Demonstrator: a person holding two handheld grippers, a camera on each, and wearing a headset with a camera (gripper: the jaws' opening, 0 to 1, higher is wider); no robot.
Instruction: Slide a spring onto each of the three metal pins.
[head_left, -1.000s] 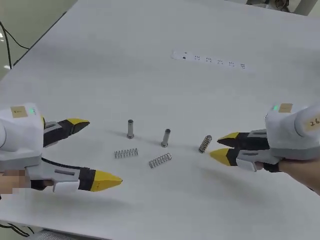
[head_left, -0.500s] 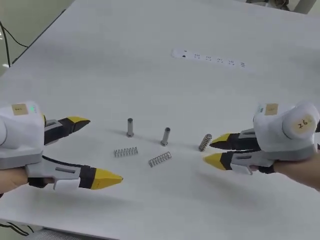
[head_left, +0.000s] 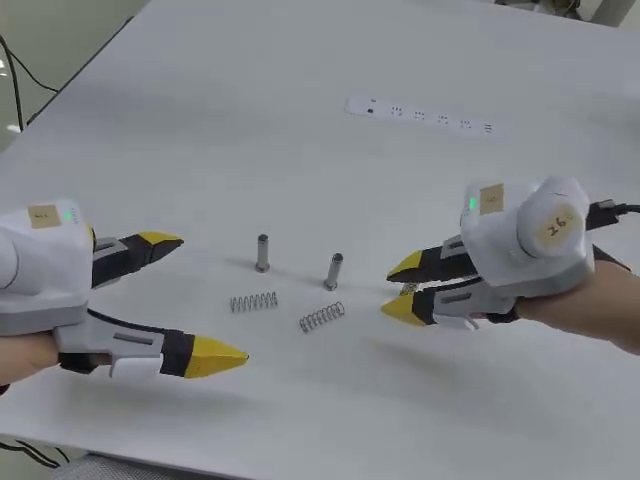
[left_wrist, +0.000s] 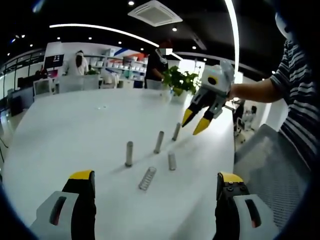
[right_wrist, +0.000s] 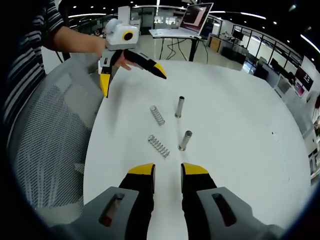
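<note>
Left tongs (head_left: 195, 297) are hanging spread wide at the left edge of the head view, pinching nothing. Right tongs (head_left: 402, 288) are sitting right of centre, tips parted by a narrow gap. In the right gripper view that gap is showing bare desk (head_left: 300, 120), so I am logging them as empty.

Two pins are standing upright in the lower middle of the head view, left pin (head_left: 262, 253) and middle pin (head_left: 335, 271), both bare. A third pin (left_wrist: 176, 131) is standing just lower left of the right tongs' tips in the left gripper view; I cannot tell whether a coil is sitting on it. Two springs are lying on their sides just below the bare pins, left spring (head_left: 253, 302) and right spring (head_left: 321, 317), apart from each other and from the pins.

Handling judgement: the springs are looking like thin wire, so I am expecting them to be light, squashy, and ready to roll or flick away on the smooth desk. I am planning to pinch gently across the coils near one end, leaving the other end open for the pin top. The pins are looking stiff and slick on a small foot, so I am expecting them to tip under a sideways push; lowering straight down is looking safer
</note>
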